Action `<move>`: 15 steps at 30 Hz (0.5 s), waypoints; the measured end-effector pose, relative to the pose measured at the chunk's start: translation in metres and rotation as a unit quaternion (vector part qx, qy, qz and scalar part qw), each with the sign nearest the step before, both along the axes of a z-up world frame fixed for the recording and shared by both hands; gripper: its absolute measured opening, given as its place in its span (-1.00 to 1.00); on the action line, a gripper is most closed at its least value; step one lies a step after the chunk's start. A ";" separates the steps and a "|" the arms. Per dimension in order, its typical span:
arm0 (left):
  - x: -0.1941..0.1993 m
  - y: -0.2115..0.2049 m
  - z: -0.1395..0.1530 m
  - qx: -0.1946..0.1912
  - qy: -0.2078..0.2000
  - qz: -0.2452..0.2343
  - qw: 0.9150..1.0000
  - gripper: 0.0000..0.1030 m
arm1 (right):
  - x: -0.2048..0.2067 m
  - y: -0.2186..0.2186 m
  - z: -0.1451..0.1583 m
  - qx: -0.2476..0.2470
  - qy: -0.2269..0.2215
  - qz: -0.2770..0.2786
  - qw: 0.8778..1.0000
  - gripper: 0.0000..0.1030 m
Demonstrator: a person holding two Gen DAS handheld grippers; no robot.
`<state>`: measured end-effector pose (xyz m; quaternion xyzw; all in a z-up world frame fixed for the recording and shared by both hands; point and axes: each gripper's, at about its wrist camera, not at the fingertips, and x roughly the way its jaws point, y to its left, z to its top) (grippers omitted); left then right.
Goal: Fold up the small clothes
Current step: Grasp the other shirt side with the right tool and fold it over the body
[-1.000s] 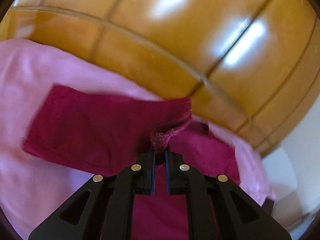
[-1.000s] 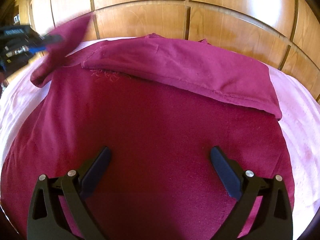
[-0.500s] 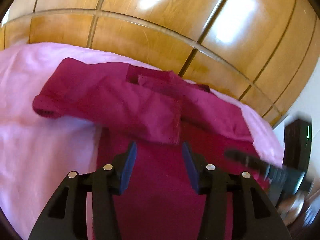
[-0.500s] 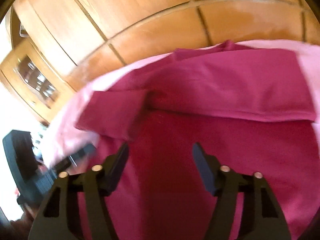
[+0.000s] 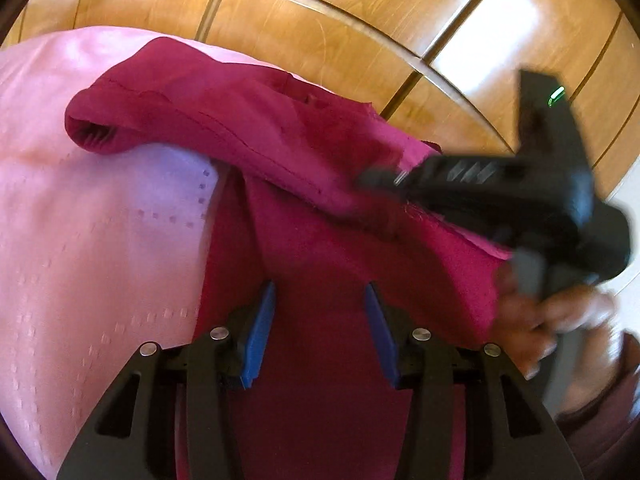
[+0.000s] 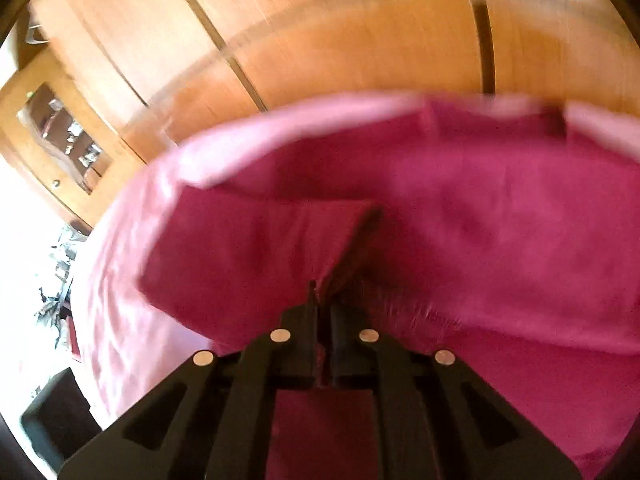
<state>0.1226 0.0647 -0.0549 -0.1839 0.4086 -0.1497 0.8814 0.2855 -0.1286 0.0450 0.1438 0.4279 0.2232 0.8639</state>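
Note:
A dark red garment (image 5: 312,248) lies on a pink bedsheet (image 5: 100,216), with a sleeve folded across its upper part. My left gripper (image 5: 320,332) is open and empty, its blue pads hovering over the garment's body. My right gripper (image 6: 325,300) is shut on a fold of the red garment (image 6: 460,240) and lifts it slightly. In the left wrist view the right gripper (image 5: 404,178) reaches in from the right, held by a hand, its tip on the folded sleeve. The right wrist view is blurred.
A wooden panelled headboard (image 5: 360,28) rises behind the bed. In the right wrist view a wooden cabinet (image 6: 60,140) stands at the far left and a dark object (image 6: 52,412) sits low beside the bed.
My left gripper let go of the sleeve edge and opened over the garment. My right gripper swung left, closed on a fold of the garment and appeared in the left wrist view.

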 end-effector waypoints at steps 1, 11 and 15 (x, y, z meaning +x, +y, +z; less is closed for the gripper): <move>-0.001 0.000 0.000 0.003 -0.002 0.000 1.000 -0.11 | -0.002 -0.009 0.016 0.006 -0.019 -0.001 1.000 -0.92; -0.003 -0.004 -0.001 0.004 -0.002 0.000 1.000 -0.11 | -0.007 -0.136 0.066 -0.023 -0.068 -0.102 0.992 -0.92; -0.003 -0.005 0.000 0.008 0.000 0.000 1.000 -0.11 | -0.004 -0.182 0.035 -0.031 -0.028 -0.151 0.988 -0.92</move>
